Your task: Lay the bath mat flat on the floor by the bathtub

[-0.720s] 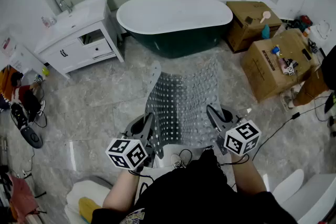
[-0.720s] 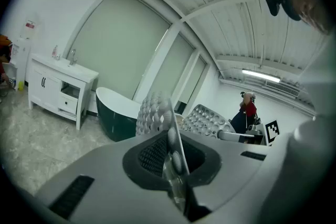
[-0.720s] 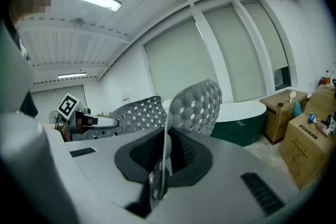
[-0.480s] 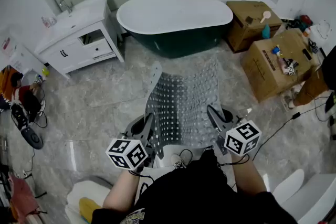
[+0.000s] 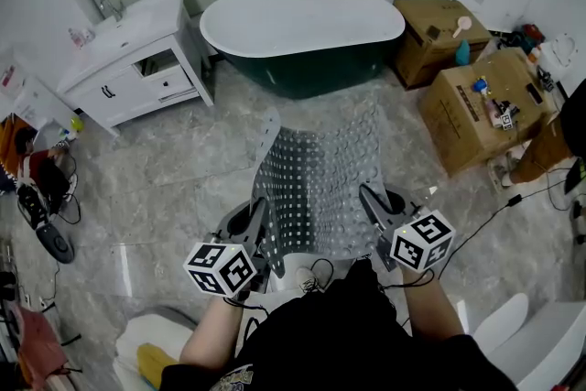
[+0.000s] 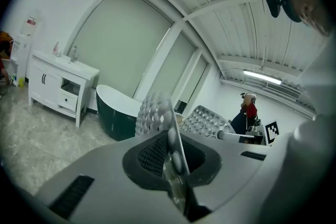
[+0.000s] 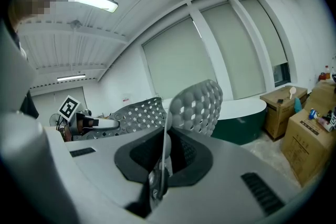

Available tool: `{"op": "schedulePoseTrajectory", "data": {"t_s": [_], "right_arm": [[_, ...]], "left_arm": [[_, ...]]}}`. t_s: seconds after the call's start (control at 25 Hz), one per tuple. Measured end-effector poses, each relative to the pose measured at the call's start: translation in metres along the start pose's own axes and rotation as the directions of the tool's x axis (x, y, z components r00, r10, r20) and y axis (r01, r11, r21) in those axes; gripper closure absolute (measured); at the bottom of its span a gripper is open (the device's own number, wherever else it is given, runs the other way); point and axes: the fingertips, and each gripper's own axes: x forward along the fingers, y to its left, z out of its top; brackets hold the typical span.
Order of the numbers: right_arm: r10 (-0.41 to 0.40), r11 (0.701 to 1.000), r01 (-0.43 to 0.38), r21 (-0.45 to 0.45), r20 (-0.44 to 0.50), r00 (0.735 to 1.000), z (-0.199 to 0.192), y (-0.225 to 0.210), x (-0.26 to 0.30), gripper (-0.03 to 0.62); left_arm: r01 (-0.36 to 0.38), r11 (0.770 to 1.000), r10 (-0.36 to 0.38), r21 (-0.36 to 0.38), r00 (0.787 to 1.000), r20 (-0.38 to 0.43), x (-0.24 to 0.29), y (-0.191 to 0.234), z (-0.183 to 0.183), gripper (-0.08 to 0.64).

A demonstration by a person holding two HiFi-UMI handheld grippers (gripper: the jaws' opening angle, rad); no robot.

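Softness defines the bath mat point(image 5: 320, 183): a thin, see-through grey sheet, studded with bumps and punched with holes. It hangs in the air between the person and the dark bathtub point(image 5: 302, 37), above the marble floor point(image 5: 183, 169). The left tongs point(image 5: 259, 229) are closed on its near left corner and the right tongs point(image 5: 371, 208) are closed on its near right corner. Both gripper views show each pair pinching the thin edge flat between the pads. Beyond each grip the sheet stands up a little and then flops over, and its far left corner curls upward, so it seems light and limp with a slight rubbery spring. It probably will not slip much, since the bumps give the pads purchase. Holding the two near corners well apart looks right for letting the far edge touch down first without folding under.
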Motion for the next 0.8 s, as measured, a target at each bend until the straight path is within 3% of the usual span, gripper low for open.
{"op": "schedulePoseTrajectory", "data": {"t_s": [0.8], "right_arm": [[0.018,0.999,-0.017,0.043,-0.021,1.0,0.015,-0.078,0.002,0.563]], "left_arm": [[-0.023,1.0,0.023,-0.012,0.999,-0.029,0.07,-0.033,0.0,0.531]]}}
